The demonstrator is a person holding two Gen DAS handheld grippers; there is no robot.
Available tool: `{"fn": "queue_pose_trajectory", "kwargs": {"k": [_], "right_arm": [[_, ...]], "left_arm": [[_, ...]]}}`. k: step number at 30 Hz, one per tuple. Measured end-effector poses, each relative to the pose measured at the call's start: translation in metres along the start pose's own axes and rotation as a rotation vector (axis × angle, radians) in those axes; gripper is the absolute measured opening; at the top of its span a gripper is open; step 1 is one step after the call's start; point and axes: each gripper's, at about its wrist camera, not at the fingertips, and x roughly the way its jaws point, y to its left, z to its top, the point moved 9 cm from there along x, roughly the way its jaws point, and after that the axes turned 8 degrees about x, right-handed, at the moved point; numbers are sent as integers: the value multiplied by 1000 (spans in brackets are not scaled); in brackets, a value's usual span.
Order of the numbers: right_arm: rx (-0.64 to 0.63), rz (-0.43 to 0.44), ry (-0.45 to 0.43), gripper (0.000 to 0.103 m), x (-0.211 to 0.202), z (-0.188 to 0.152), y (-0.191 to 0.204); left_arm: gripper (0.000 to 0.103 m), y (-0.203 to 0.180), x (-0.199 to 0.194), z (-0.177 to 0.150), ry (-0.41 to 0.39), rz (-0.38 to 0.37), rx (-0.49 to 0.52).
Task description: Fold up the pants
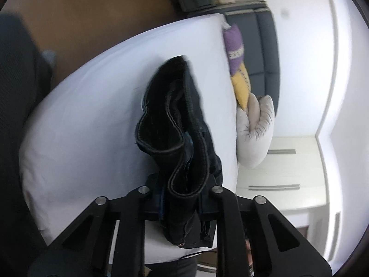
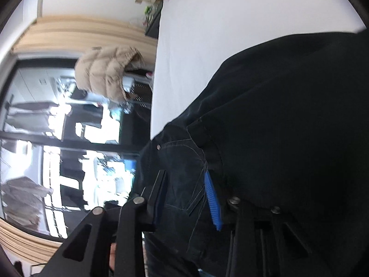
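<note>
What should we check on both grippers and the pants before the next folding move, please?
1. Left gripper closed on the pants: ok, the waistband is bunched between its fingers.
2. Right gripper gripping denim: ok, cloth fills the gap.
3. Grips on matching waistband corners: cannot tell.
4. White surface bare beside the pants: ok.
5. Legs lying flat: not ok, the fabric is rumpled.

A white-covered bed carries dark denim pants, bunched with the waistband showing. Along its far edge lie a purple pillow, a yellow cushion and a pale padded jacket.
</note>
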Motion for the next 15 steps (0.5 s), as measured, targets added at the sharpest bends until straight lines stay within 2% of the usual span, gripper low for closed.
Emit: {"fn": "queue_pose_trajectory", "kwargs": {"k": [2, 4, 5, 6, 8, 15], "right_arm": [[-19, -39, 33, 38, 13, -1, 0], [-30, -134, 75, 37, 30, -3, -14], [-21, -189, 92, 23, 39, -4, -29], [-13, -201, 78, 16, 40, -3, -37], [20, -161, 68, 12, 37, -2, -43], [-87, -205, 12, 12, 36, -10, -41]], "left_arm": [[16, -19, 0, 6, -5, 12, 80], [16, -34, 3, 8, -6, 20, 137], [15, -42, 4, 8, -5, 29, 170], [15, -51, 7, 9, -4, 35, 205], [15, -67, 11, 9, -2, 49, 267], [15, -143, 49, -5, 30, 74, 508]]}}
